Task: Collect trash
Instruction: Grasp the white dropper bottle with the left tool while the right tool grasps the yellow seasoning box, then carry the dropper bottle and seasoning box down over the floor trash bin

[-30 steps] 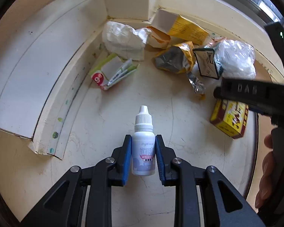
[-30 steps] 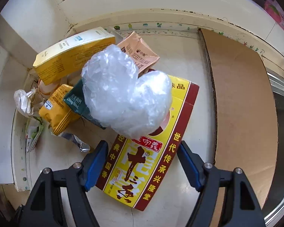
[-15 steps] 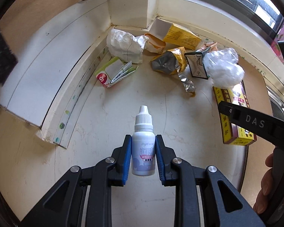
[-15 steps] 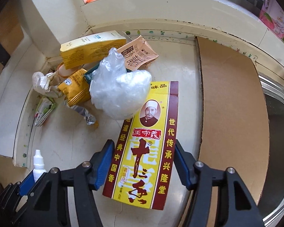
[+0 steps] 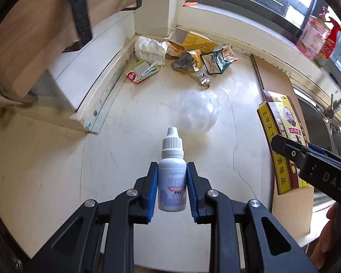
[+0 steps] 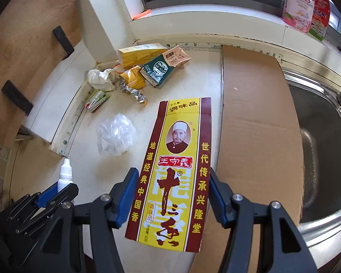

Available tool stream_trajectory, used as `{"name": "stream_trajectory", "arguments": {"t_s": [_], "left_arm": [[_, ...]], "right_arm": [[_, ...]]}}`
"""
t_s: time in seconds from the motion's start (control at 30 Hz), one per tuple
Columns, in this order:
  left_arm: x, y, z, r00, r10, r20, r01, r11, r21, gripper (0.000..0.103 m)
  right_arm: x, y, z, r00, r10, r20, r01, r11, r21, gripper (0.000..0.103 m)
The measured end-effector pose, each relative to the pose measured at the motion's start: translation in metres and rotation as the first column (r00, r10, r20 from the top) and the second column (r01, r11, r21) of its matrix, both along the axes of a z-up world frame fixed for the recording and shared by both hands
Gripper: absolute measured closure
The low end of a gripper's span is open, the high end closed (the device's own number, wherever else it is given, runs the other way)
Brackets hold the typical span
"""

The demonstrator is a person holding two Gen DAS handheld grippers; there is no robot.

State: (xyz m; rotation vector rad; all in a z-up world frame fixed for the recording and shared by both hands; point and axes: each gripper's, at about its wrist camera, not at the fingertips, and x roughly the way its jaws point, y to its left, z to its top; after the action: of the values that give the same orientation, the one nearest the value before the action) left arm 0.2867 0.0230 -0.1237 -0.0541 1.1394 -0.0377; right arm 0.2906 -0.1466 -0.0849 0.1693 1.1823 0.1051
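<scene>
Left wrist view shows my left gripper (image 5: 172, 187) pinching a white dropper bottle (image 5: 172, 175), while my right gripper (image 6: 171, 196) clamps the yellow seasoning box (image 6: 174, 177).

I see a smooth white plastic dropper bottle (image 5: 171, 177) with a ribbed cap and a glossy printed label, and a printed yellow-and-maroon cardboard box (image 6: 174, 173) with a slight sheen. On my pale, polished stone countertop (image 5: 129, 141), veined with fine cracks, lie a crinkled clear plastic bag (image 6: 115, 136), crumpled white paper (image 5: 149, 49), foil-lined wrappers (image 5: 188, 62) and a flat matt brown cardboard sheet (image 6: 257, 118). I make out a brushed stainless-steel sink (image 6: 318, 141) and matt wood-grain cabinet panels (image 5: 43, 22).
</scene>
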Motion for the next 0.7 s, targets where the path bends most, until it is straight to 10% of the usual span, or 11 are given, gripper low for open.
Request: {"name": "stream_trajectory", "arguments": {"t_s": [0.7], "left_arm": [[-0.209, 0.039, 0.013, 0.995, -0.09, 0.053, 0.091, 0.996, -0.013, 0.08]], "right_arm": [[-0.246, 0.048, 0.02, 0.998, 0.048, 0.048, -0.055, 0.988, 0.144, 0.044]]}}
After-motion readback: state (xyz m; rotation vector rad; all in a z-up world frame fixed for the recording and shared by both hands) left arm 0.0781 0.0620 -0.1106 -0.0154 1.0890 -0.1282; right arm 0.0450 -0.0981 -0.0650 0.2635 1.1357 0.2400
